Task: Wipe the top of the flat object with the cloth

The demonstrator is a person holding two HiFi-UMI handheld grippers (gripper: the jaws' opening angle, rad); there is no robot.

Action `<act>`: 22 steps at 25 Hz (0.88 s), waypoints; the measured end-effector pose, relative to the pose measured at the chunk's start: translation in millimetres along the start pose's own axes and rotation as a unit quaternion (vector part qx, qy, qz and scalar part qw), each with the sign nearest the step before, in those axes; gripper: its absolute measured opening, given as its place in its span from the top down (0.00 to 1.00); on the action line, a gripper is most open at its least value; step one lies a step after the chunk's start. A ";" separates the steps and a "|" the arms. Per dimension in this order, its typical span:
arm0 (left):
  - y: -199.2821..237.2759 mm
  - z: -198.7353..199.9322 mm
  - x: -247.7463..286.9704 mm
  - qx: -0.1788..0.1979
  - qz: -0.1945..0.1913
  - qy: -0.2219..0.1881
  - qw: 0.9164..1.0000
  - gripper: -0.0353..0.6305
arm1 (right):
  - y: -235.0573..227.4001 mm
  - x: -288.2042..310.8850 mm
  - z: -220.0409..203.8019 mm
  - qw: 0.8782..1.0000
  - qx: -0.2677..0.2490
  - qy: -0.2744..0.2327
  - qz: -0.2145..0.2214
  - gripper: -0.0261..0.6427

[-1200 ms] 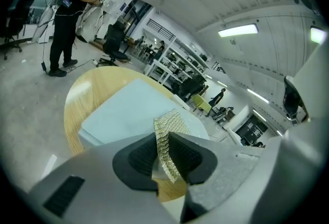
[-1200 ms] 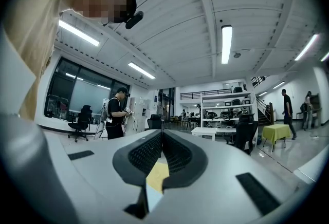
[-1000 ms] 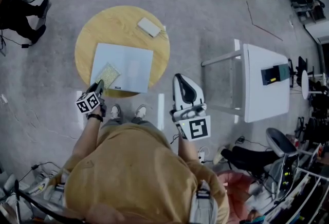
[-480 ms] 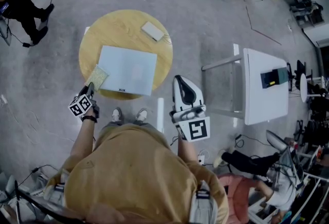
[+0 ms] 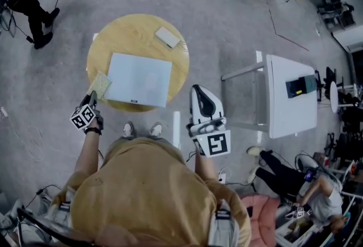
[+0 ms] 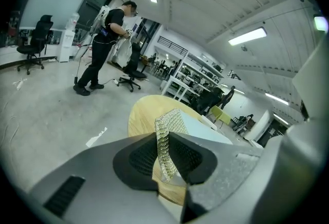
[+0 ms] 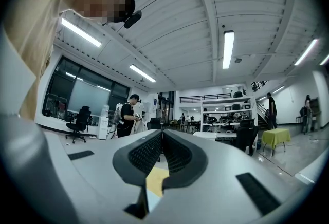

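Leftward and back toward the person the cloth (image 5: 100,84) has slid over the last second, from lying on the flat panel (image 5: 139,79) to its left edge, above bare wood of the round table (image 5: 136,28). The left gripper (image 5: 92,98) has its jaws pinched on one end of the cloth, so the rest trails forward as a wiping pad. Whether it touches the panel or hangs just beside it, I cannot tell from overhead. The right gripper (image 5: 198,89) waits off the table's near right side, jaws together on nothing, clear of the stroke. Probably one pass is ending
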State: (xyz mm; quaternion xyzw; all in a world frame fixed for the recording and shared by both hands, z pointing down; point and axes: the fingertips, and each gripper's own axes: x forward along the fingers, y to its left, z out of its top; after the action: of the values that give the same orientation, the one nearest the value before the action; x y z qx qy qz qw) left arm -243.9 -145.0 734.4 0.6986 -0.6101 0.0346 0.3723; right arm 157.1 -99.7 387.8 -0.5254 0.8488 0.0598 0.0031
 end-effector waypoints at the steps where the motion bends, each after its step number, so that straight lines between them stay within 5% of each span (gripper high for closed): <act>1: 2.6 2.7 -0.7 0.002 0.000 -0.003 1.000 0.85 | -0.8 -1.4 0.2 1.000 -0.001 -0.001 -0.001 0.96; 13: 27.7 80.5 -22.9 0.049 0.051 -0.076 0.995 0.85 | -21.8 -17.3 -4.1 1.000 0.007 -0.009 -0.024 0.96; 16: -3.3 95.7 -18.1 0.026 0.007 -0.097 0.995 0.85 | -29.1 -23.0 -4.7 0.999 0.007 -0.011 -0.029 0.96; 22: -102.8 78.4 25.2 -0.097 -0.120 -0.089 0.984 0.85 | -42.0 -31.9 -2.4 0.999 0.006 -0.016 -0.037 0.96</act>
State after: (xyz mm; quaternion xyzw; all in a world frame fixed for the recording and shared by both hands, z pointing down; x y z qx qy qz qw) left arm -179.1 -212.1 641.4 0.7272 -0.5531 -0.1320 0.3844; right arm 209.0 -89.9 388.3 -0.5557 0.8287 0.0629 0.0223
